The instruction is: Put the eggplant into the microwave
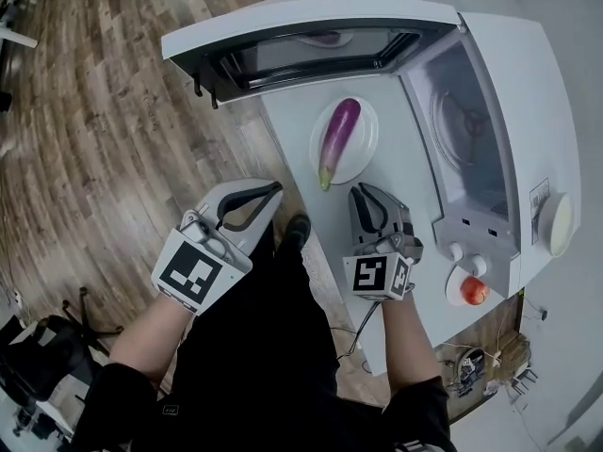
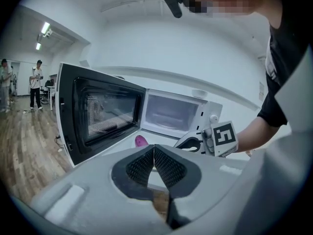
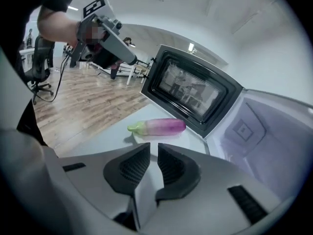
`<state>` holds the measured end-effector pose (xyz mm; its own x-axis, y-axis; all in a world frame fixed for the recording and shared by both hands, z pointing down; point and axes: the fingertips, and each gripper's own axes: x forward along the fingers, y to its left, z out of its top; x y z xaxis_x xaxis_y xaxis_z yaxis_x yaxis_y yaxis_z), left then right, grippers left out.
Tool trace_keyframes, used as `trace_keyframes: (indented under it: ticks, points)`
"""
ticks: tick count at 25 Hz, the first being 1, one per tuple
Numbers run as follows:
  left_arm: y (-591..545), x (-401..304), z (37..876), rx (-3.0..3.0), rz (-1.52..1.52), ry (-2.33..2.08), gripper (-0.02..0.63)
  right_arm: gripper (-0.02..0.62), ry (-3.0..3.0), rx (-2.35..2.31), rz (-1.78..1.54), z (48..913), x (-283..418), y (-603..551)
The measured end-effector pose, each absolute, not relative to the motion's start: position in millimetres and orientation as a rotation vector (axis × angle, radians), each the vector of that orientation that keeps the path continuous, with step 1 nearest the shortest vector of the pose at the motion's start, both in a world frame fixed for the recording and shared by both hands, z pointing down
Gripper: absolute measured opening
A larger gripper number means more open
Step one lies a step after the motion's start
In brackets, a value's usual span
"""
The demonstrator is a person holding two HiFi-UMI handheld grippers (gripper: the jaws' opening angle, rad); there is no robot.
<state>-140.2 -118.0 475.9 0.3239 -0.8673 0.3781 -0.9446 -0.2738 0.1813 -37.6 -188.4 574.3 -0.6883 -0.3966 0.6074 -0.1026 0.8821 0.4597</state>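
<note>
A purple eggplant (image 1: pixel 339 132) with a green stem lies on a white plate (image 1: pixel 366 154) on the white table, in front of the microwave (image 1: pixel 528 92). The microwave door (image 1: pixel 311 40) stands wide open, and its cavity (image 1: pixel 466 130) shows a glass turntable. My right gripper (image 1: pixel 364 194) hovers just short of the plate with a narrow empty gap between its jaws; its view shows the eggplant (image 3: pixel 159 127) straight ahead. My left gripper (image 1: pixel 273 191) hangs off the table's left edge over the floor. Its pads meet at the tips with nothing in them.
A red apple (image 1: pixel 475 292) sits on a small plate by the microwave's knobs. The open door (image 2: pixel 102 111) overhangs the table's far-left corner. Wooden floor (image 1: pixel 85 111) lies to the left, with people (image 2: pixel 35 82) standing far off and an office chair (image 3: pixel 36 67).
</note>
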Motion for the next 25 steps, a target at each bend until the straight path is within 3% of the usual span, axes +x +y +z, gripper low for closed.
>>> trace_keyframes:
  ticks: [25]
  points:
    - [-106,-167,495,2.168,0.252,-1.638,0.009,0.092,-1.950,0.198,-0.983,611,-56,-199]
